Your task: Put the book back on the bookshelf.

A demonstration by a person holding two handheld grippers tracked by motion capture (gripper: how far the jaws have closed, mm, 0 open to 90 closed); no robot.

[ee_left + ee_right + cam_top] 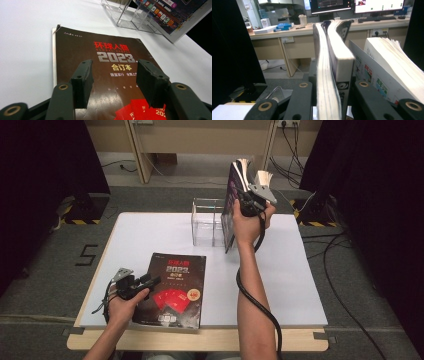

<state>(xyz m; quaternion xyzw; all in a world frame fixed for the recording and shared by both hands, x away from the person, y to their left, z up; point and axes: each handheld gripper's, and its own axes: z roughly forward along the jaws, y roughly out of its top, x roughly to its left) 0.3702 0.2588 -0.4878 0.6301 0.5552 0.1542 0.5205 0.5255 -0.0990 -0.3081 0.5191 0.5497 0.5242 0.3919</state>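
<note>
A thick book (334, 75) is clamped upright between the right gripper (329, 100) jaws, beside the clear rack (207, 222), seemingly for slotting in. The left gripper (113, 75) jaws are held wide, empty, above the dark magazine (175, 287) lying flat on the bench (140, 235).

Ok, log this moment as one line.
left gripper: open over brown book | right gripper: shut on upright books | by clear rack

Magazine (172, 290) before rack (206, 222)
</note>
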